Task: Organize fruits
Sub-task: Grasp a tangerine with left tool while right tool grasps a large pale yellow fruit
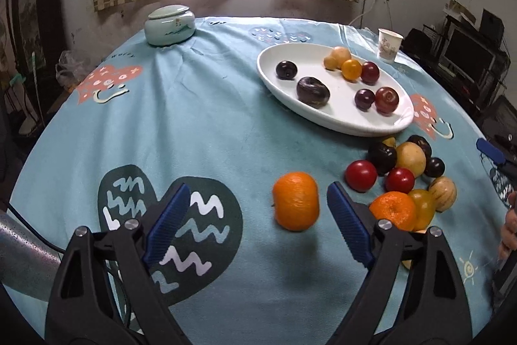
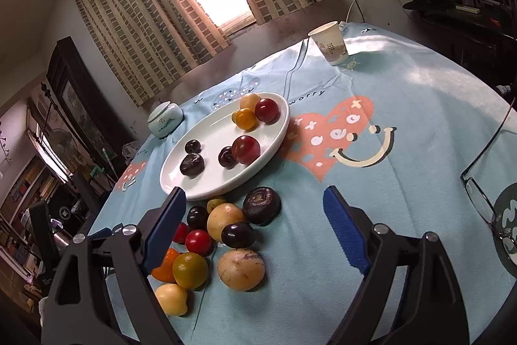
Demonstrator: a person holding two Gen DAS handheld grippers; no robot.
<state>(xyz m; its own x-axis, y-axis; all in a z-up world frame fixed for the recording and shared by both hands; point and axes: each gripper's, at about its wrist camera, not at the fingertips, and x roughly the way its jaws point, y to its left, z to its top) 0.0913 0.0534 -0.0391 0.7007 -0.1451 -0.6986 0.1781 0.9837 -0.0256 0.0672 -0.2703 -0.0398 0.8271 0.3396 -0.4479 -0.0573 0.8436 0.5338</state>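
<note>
Left gripper (image 1: 258,209) with wide jaws frames the lone orange (image 1: 295,201) on the worktop.

Advance until the orange sits centred between the pads, close gently, then carry it to the white plate (image 1: 323,113); right gripper (image 2: 253,220) hangs wide above the fruit pile (image 2: 226,235).

Left claw (image 1: 258,209): jaws spread wide, blue ribbed pads (image 1: 169,225) facing inward, nothing gripped between them; black arms angle down and forward over the surface. Right claw (image 2: 255,227): jaws likewise spread wide, blue pads (image 2: 345,231) bare, nothing held; tilted over the surface. Person's fingers (image 1: 509,228): partly visible at right edge of left wrist view.
</note>
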